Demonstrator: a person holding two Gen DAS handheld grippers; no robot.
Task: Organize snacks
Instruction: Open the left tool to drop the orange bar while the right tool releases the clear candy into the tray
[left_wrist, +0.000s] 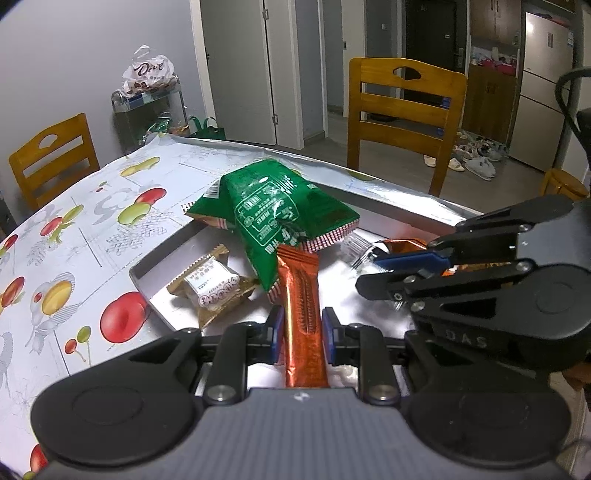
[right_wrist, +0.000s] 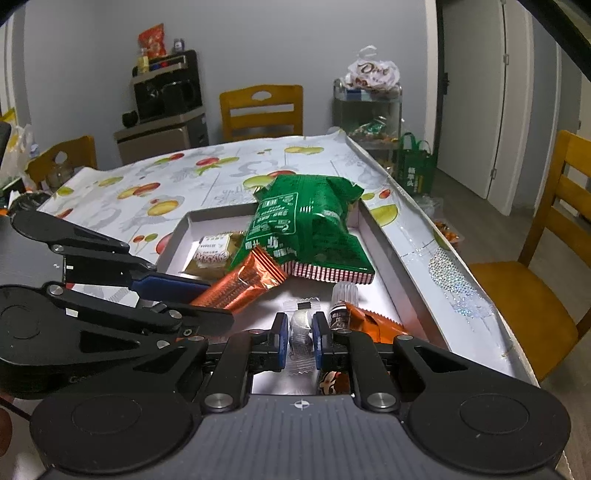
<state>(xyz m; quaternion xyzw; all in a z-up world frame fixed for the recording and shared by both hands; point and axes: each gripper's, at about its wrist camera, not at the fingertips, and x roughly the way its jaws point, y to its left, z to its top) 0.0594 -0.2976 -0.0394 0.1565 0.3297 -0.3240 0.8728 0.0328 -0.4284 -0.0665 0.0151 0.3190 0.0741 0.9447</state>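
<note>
A shallow white tray (left_wrist: 142, 282) (right_wrist: 388, 243) on the fruit-print table holds the snacks. My left gripper (left_wrist: 303, 334) is shut on a long orange wrapped bar (left_wrist: 303, 306), also in the right wrist view (right_wrist: 240, 282), low over the tray. My right gripper (right_wrist: 300, 334) is shut on a small clear wrapped packet (right_wrist: 301, 332) over the tray's near end; it also shows in the left wrist view (left_wrist: 402, 273). A big green bag (left_wrist: 280, 214) (right_wrist: 306, 229) lies across the tray's far part. A gold-wrapped pastry (left_wrist: 212, 286) (right_wrist: 214, 249) lies beside it.
A small dark sachet with a clear top (right_wrist: 341, 306) and an orange packet (right_wrist: 373, 321) lie by my right fingers. Wooden chairs (left_wrist: 402, 114) (right_wrist: 546, 266) stand around the table (left_wrist: 74, 229). A metal cart (right_wrist: 367, 110) with a Dove bag stands at the wall.
</note>
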